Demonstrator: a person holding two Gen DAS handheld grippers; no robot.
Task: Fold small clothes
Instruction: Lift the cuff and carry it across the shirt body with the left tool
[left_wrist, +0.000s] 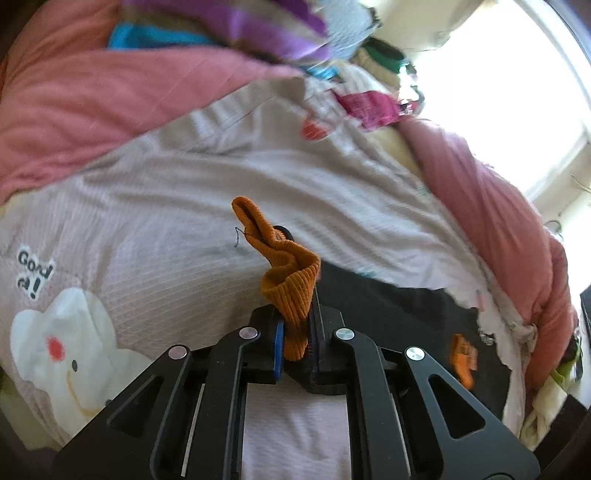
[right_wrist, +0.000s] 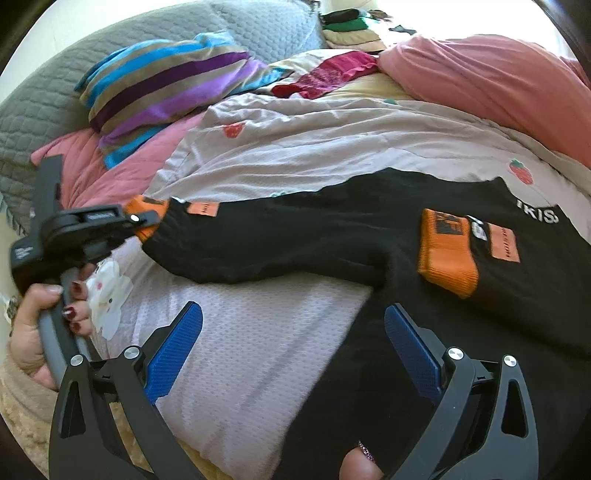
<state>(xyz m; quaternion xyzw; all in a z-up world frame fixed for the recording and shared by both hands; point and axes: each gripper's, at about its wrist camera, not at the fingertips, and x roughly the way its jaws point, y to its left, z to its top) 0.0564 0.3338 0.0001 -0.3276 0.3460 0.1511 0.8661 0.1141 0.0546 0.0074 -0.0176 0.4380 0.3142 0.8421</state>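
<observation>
Left gripper (left_wrist: 295, 332): jaws clamped tight on the orange cuff (left_wrist: 284, 280) of the black garment (right_wrist: 332, 236) — the ribbed cloth bunches up between the blue pads.
Left hand (right_wrist: 40, 325): seen from the right wrist view, wrapped round the grey handle, tool tilted down toward the sleeve end.
Right gripper (right_wrist: 293, 350): fingers spread wide, nothing between them — it hangs angled down over the garment's lower edge.
Garment: lies spread across the pale quilt (right_wrist: 295, 155), second orange cuff (right_wrist: 448, 254) folded onto its body.
Striped pillow (right_wrist: 166, 77): well behind.
</observation>
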